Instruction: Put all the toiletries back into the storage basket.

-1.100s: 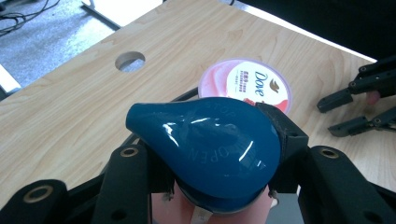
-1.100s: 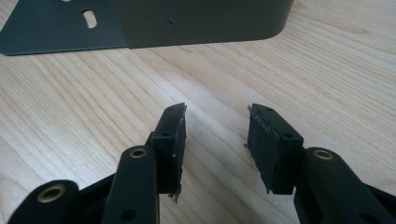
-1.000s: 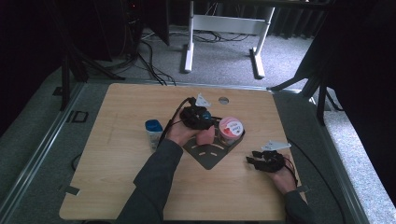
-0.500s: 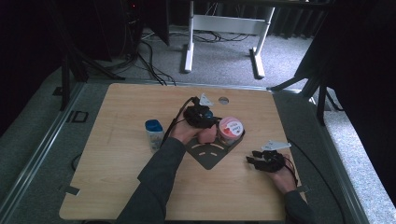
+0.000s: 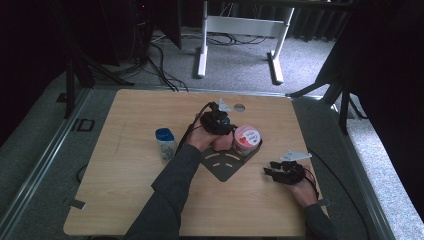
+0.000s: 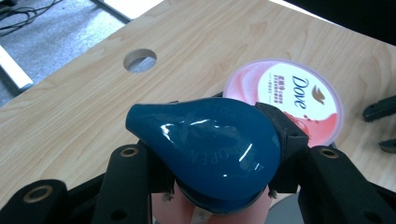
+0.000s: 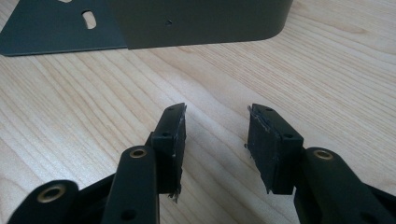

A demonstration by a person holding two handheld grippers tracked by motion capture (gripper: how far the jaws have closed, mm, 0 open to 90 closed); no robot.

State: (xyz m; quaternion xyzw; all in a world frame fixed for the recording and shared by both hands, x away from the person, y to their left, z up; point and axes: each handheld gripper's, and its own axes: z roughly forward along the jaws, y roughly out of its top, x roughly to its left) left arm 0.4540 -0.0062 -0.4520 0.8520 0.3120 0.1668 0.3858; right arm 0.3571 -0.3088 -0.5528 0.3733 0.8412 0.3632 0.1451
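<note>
Left gripper (image 6: 219,186) clamps a blue cap (image 6: 205,149) at lower centre of its view, seemingly atop a pink bottle; pink tub (image 6: 292,100) just behind. Right gripper (image 7: 215,140), jaws parted and empty, rests low over table (image 5: 125,200), likely waiting.

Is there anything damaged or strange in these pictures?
Only small wear: the right gripper pads look frayed at their edges. Otherwise, the tub stands closed beside the bottle that the left gripper clamps.

Sitting on the desk (image 5: 125,200) are one dark metal plate (image 5: 226,164), one pink Dove tub (image 5: 247,138) touching that plate, and two blue-capped bottles: one (image 5: 165,142) left of the plate, one (image 6: 205,140) being held in a gripper.
</note>
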